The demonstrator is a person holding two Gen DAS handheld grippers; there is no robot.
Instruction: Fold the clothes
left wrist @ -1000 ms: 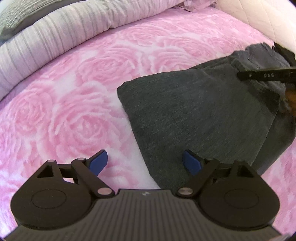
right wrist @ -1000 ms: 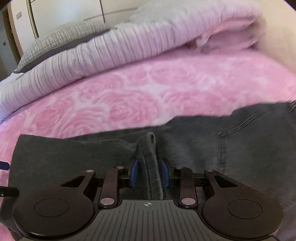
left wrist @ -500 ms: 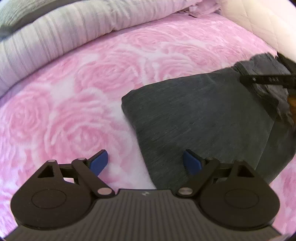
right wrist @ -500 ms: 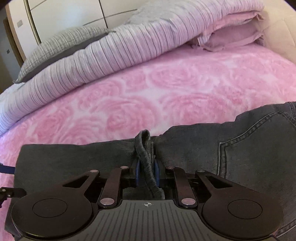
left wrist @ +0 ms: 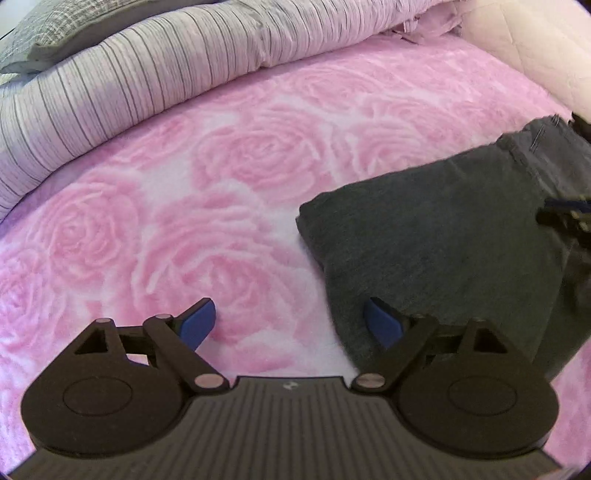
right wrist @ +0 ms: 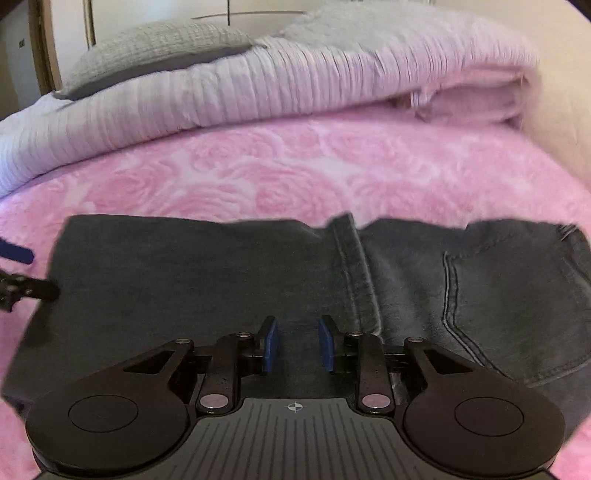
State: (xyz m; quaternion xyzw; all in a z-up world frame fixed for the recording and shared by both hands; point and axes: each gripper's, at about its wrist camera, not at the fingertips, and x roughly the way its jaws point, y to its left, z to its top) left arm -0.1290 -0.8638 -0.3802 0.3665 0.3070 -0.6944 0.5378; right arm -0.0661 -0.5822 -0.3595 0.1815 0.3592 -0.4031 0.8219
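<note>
Dark grey jeans lie folded on the pink rose bedspread. In the right wrist view the jeans spread across the middle, with a leg hem folded over near the back pocket. My left gripper is open and empty, its right finger at the jeans' near left edge. My right gripper is part open and empty, just above the jeans left of the hem. Its tip shows at the right edge of the left wrist view.
A rolled striped lilac duvet and grey pillow lie along the far side of the bed. A cream quilted headboard rises at the right. White wardrobe doors stand behind. The left gripper's tip shows at the jeans' left edge.
My right gripper has opened and let go of the leg hem, which now lies flat on the jeans. The left gripper stayed open and drew back slightly leftward.
</note>
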